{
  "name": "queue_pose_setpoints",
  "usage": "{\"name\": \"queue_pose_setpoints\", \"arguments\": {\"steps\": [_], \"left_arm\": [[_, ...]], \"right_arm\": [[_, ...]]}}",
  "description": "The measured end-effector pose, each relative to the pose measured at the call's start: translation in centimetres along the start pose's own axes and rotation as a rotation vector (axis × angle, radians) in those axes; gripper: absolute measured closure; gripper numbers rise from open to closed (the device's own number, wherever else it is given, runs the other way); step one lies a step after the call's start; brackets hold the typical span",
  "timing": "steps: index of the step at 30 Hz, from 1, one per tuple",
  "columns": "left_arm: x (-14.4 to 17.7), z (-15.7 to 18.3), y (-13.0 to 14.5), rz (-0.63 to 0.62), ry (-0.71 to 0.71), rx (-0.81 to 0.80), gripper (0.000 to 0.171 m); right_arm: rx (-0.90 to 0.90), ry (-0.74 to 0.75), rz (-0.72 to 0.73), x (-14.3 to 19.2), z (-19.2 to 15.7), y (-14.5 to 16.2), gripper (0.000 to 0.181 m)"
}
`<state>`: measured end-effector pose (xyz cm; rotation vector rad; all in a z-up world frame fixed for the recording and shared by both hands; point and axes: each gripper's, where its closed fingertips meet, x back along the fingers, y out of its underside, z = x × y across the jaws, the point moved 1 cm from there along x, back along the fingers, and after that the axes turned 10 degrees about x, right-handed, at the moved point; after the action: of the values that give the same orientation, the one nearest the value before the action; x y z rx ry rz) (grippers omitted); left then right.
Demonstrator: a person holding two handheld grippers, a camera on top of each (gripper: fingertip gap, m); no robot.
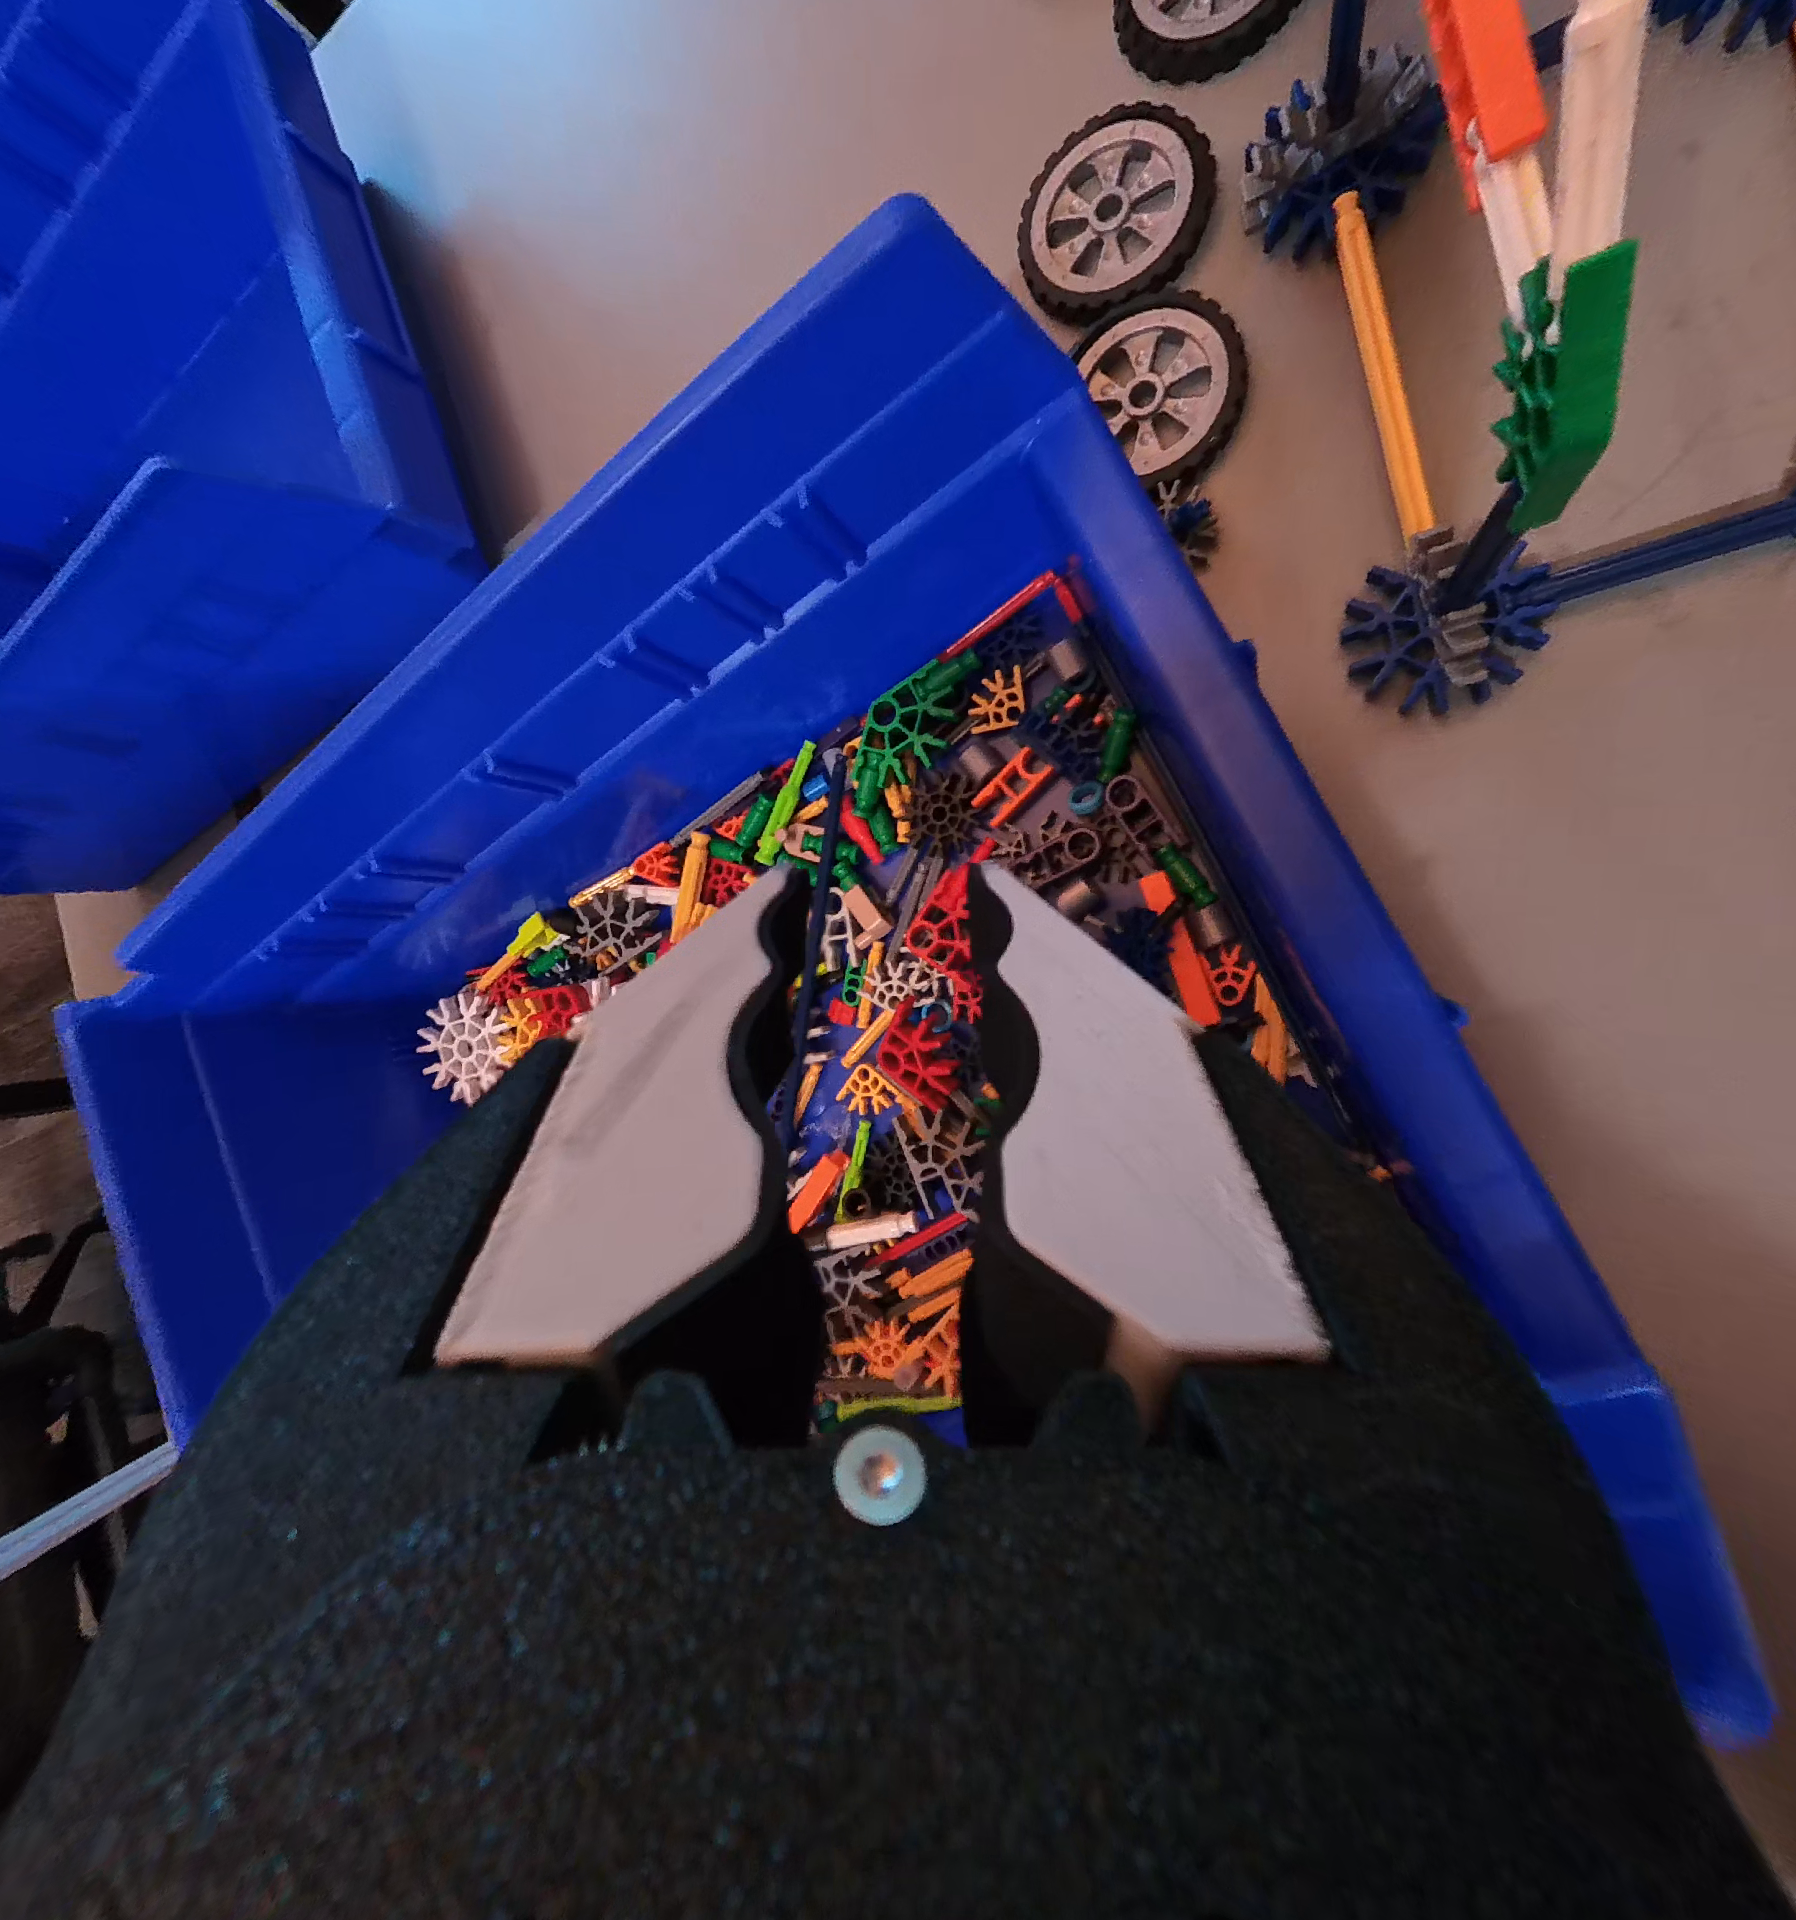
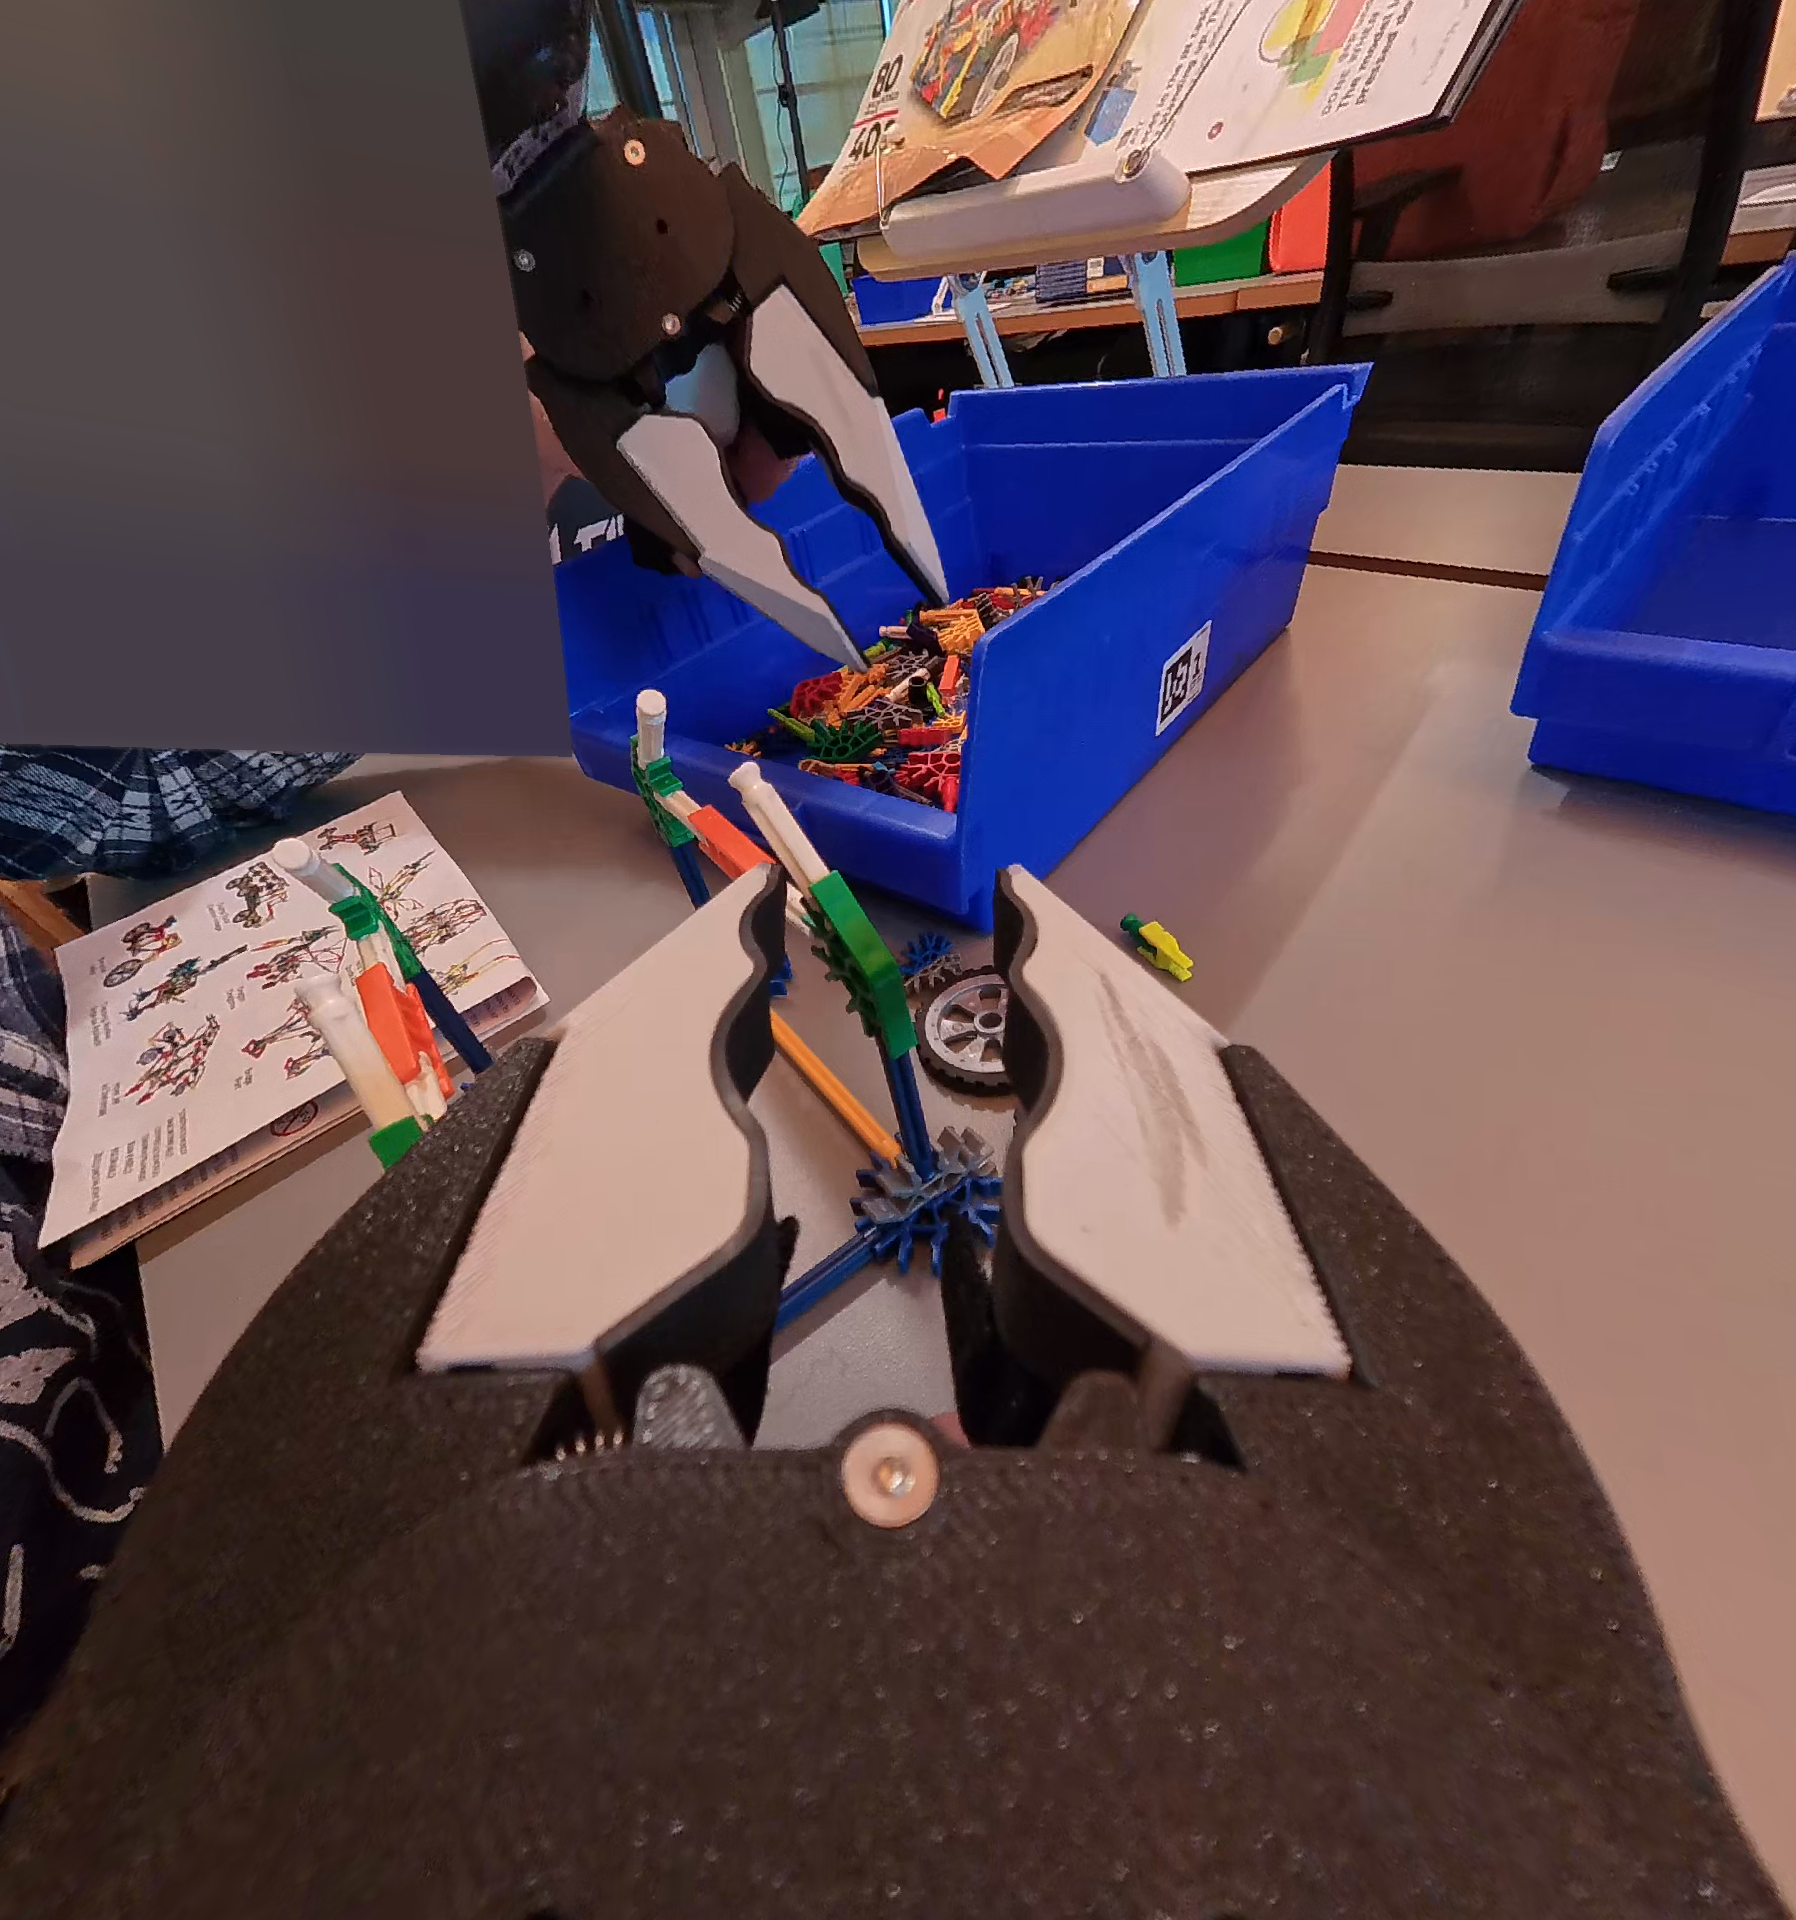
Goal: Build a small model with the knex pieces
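The left gripper (image 1: 878, 883) hangs over the blue bin (image 1: 1237, 727), its fingers spread apart and holding nothing. The tips are just above the pile of small toy parts (image 1: 915, 1039) in the bin. The right gripper (image 2: 886, 883) is released too, with nothing in it. It hovers low over the bench (image 2: 1445, 1091), close to a toy frame (image 2: 863, 977) made of rods and blue stars. A wheel (image 2: 967, 1029) lies beside the frame. A booklet (image 2: 250, 987) sits at the bench's left edge.
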<state>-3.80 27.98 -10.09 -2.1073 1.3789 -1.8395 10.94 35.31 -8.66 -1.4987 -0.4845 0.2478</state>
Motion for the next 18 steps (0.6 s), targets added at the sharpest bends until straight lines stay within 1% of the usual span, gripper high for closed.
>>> {"name": "queue_pose_setpoints", "arguments": {"steps": [9,12,18], "left_arm": [[-0.1,0.5,-0.7,-0.01,0.021,0.0,0.143],[-0.2,0.6,-0.2,-0.047,0.033,0.003,0.139],[-0.7,0.4,0.6,-0.111,0.04,0.013,0.139]], "right_arm": [[0.004,0.0,0.001,0.0,0.0,0.0,0.143],[0.003,-0.001,0.003,0.0,0.0,0.0,0.143],[0.002,-0.002,0.007,0.0,-0.1,-0.1,0.143]]}}
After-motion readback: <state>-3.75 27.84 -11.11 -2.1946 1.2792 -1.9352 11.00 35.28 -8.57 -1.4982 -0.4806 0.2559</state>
